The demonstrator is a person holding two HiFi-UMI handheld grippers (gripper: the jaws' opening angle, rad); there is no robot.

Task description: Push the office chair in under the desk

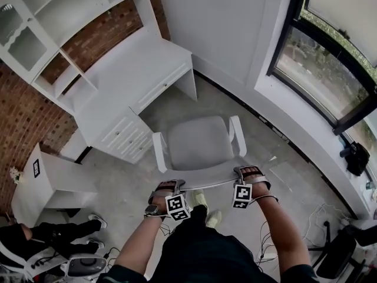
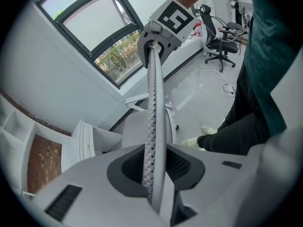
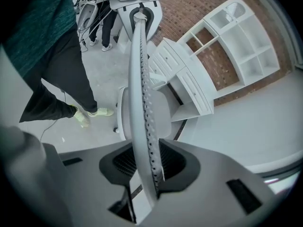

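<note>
While the white desk [image 1: 147,69] w/ shelf unit [image 1: 53,22] stands far left against the brick wall [image 1: 23,117], the office chair [image 1: 200,143] sits on the floor [image 1: 177,108] just to the near right of it, not under it. Chair's backrest [image 1: 206,183] top rail is the part nearest the person. L gripper [image 1: 169,186] grips the rail's left end & R gripper [image 1: 250,171] its right end, both w/ jaws part-closed, pads pressed on mesh & frame.

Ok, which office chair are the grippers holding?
The white office chair before the desk: left gripper and right gripper clamp its backrest. The black office chair stands apart, untouched.
</note>
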